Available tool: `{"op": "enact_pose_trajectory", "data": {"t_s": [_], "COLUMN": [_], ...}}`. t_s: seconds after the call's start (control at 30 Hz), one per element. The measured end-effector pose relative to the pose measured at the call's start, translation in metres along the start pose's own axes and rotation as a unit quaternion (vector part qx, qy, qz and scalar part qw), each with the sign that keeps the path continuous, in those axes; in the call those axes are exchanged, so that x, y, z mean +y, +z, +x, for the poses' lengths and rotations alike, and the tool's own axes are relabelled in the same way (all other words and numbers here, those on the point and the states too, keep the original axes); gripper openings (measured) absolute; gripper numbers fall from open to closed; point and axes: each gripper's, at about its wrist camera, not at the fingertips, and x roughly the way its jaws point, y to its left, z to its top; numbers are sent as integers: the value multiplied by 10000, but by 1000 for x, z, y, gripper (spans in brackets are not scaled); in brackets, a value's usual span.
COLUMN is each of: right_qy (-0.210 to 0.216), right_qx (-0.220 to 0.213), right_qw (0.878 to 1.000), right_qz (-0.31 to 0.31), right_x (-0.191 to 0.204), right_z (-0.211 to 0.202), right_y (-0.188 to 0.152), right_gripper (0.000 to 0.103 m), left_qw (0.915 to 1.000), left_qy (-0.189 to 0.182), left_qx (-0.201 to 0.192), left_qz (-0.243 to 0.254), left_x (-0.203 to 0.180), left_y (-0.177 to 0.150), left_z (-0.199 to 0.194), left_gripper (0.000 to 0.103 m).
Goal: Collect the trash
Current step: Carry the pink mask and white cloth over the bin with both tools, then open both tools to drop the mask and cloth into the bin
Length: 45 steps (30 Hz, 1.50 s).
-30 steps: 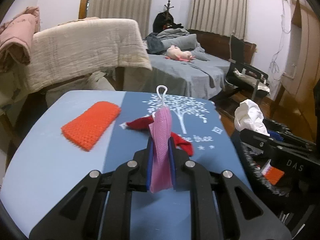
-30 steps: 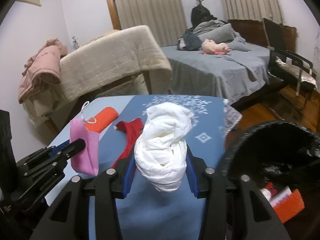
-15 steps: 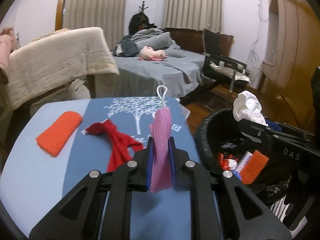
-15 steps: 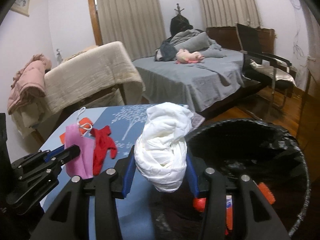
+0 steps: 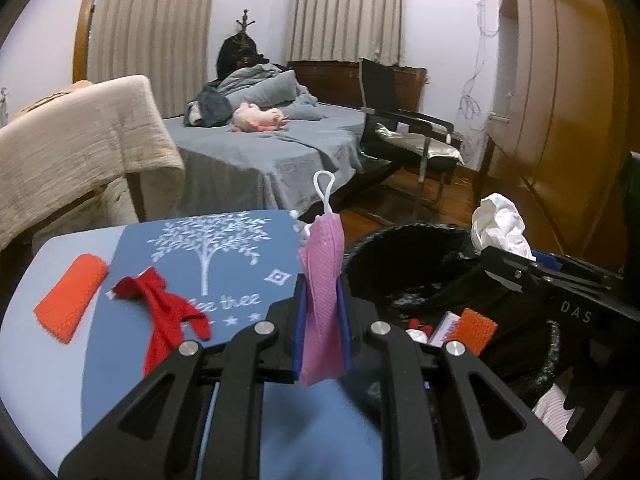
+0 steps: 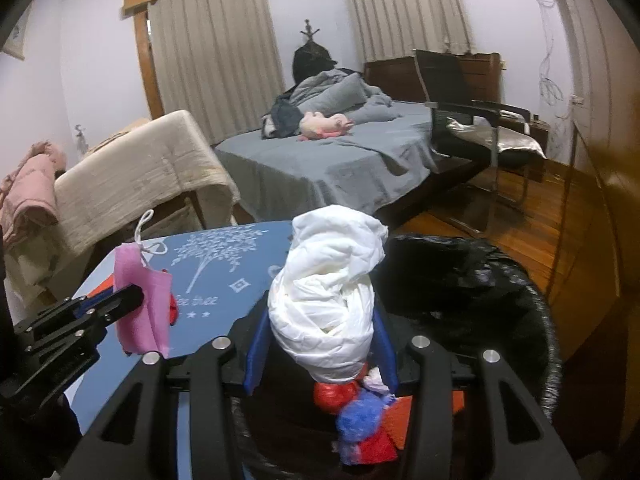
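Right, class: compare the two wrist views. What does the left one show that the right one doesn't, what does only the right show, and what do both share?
Only the left wrist view: the red cloth and orange sponge lying whole on the table.

Only the right wrist view: the pink garment heaped at the far left.

Both: the pink face mask in the left gripper, the white crumpled bag in the right gripper, and the black-lined bin.

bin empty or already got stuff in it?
Not empty. The black-lined bin already holds red, blue and orange scraps at its bottom, seen below the white wad in the right gripper.
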Motion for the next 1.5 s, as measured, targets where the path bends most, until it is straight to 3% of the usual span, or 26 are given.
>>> {"op": "enact_pose_trajectory", "data": {"t_s": [0.67, 1.23, 1.3, 1.37, 1.43, 1.5], "right_qy": [-663, -914, -933, -976, -1050, -1087], "right_qx": [-153, 11, 32, 39, 37, 10], "right_qw": [9969, 9951, 9950, 9946, 9939, 9934], "right_qz": [400, 373, 365, 349, 339, 352], "right_x": [-71, -95, -97, -99, -100, -101], "right_z": [-29, -12, -9, -6, -4, -4], "right_y": [-5, -6, -6, -6, -6, -6], "right_gripper": [46, 49, 50, 56, 70, 75], "left_qw": [9956, 9925, 9922, 9922, 9926, 9930], "left_qy": [-776, -962, -981, -989, -979, -948], "left_qx": [25, 230, 260, 295, 301, 312], "left_qz": [517, 718, 721, 703, 656, 633], "left_x": [-81, -109, -110, -110, -107, -103], "left_y": [13, 14, 14, 14, 14, 13], "left_z": [31, 67, 71, 75, 77, 77], "left_gripper": [14, 14, 16, 30, 38, 43]}}
